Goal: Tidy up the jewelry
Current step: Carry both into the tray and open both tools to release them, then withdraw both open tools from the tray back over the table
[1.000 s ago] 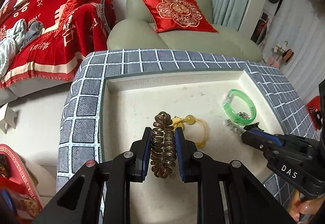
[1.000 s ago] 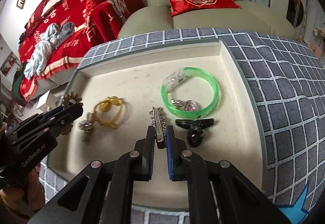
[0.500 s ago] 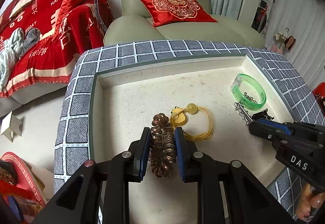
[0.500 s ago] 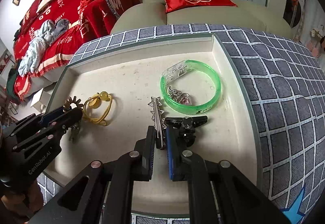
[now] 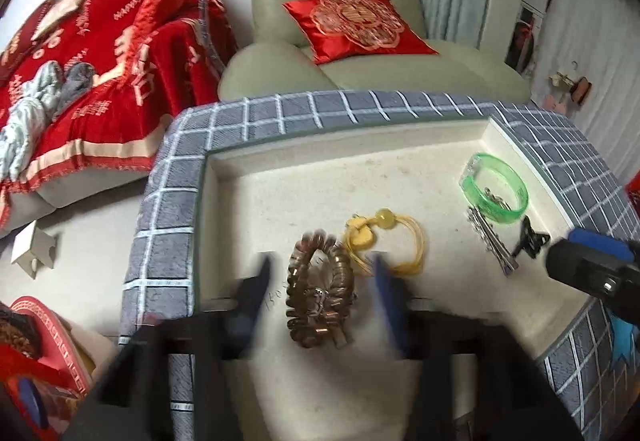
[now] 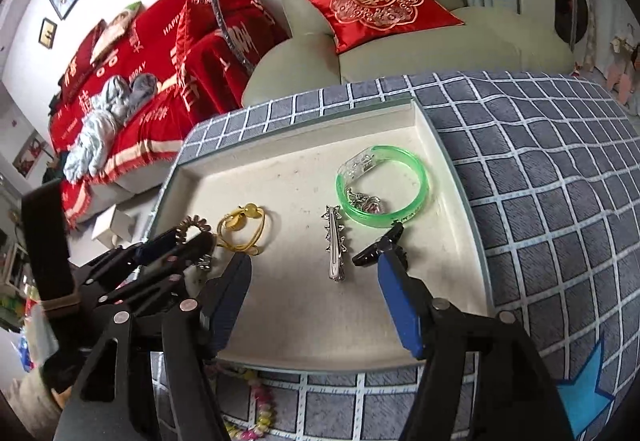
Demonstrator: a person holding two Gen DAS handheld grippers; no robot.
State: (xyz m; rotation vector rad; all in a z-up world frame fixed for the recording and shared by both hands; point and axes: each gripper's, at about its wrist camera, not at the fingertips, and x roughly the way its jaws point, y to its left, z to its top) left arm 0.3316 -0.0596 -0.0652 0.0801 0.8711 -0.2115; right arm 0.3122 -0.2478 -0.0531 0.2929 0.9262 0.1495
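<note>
Fingers (image 5: 256, 281) of both grippers opening, clear of coiled bronze-brown bracelet (image 5: 320, 293) and spiked silver hair clip (image 6: 335, 243).

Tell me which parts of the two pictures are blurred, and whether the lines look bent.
Left wrist view: the left claw is smeared by motion blur while its jaws are opening, clear of the brown coiled metal bracelet, itself slightly soft. Right wrist view: sharp, the silver spiked hair clip crisp. Both views: fisheye distortion bends the grey checked cloth.
</note>
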